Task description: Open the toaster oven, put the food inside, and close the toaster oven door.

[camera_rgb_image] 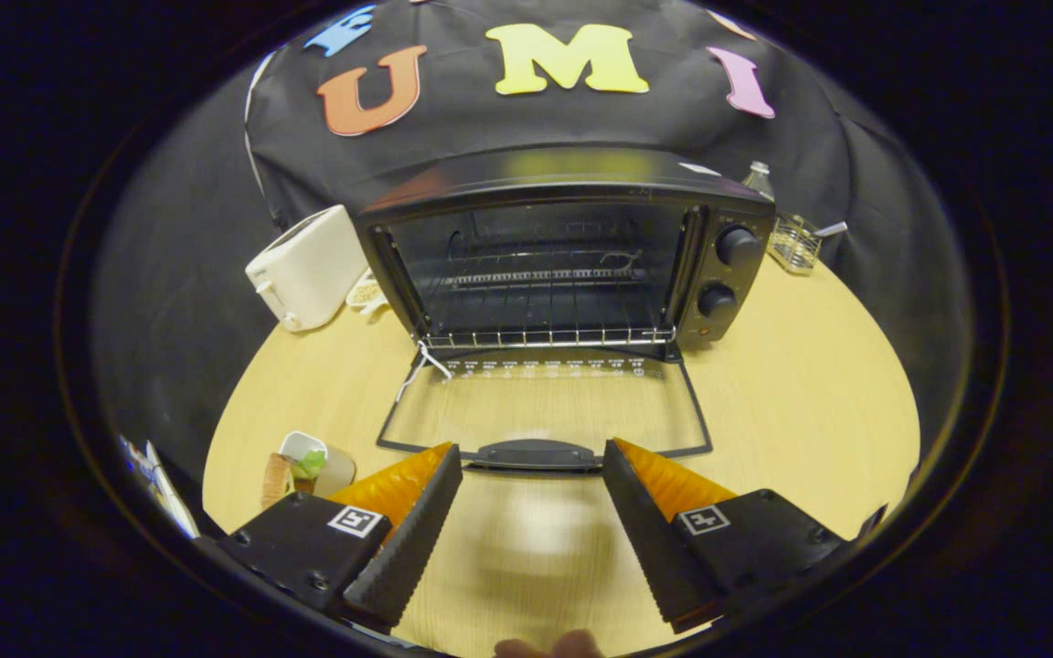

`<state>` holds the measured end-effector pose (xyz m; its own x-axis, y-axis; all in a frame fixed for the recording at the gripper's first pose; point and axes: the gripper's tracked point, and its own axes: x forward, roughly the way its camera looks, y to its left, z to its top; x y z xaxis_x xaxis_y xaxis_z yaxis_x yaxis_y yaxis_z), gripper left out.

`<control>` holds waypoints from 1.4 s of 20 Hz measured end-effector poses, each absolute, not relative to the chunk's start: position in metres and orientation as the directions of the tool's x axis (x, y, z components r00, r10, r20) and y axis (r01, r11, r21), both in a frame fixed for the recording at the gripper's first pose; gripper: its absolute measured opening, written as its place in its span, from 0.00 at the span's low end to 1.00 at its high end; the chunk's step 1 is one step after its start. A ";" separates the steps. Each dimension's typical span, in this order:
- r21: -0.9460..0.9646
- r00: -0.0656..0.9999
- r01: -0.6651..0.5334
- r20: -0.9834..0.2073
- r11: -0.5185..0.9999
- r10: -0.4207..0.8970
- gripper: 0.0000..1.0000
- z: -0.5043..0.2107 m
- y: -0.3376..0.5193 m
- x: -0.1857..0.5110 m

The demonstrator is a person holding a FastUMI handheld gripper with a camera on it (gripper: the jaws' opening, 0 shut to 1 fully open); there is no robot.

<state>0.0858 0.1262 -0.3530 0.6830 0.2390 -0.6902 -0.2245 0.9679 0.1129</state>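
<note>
Tongs (pixel 532 457) are held apart, empty, just short of the handle (pixel 536 453) of the toaster oven (pixel 572 265) door (pixel 545 407), lowered flat onto the table (pixel 792 384).

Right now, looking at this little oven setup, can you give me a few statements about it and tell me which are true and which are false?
1. The toaster oven door is shut. False: it lies folded down flat on the table.
2. The gripper is open and holds nothing. True.
3. The door's handle lies just ahead of the fingers. True.
4. Food sits on the oven's rack. False: the rack is bare.
5. A white toaster stands beside the oven. True.
</note>
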 end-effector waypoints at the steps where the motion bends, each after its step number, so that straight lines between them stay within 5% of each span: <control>1: 0.115 0.681 -0.239 -0.688 0.964 0.251 1.00 -0.346 0.126 0.079; 9: 0.249 0.530 -0.420 -0.713 0.873 0.459 1.00 -0.285 0.143 0.029; 20: 0.589 0.163 -0.259 -0.755 0.766 0.635 1.00 -0.326 0.232 -0.023; 28: 0.618 0.058 -0.224 -0.764 0.754 0.643 1.00 -0.362 0.274 -0.025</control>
<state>-0.0250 0.2737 -0.3621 0.0585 0.6429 -0.7637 -0.2237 0.7540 0.6176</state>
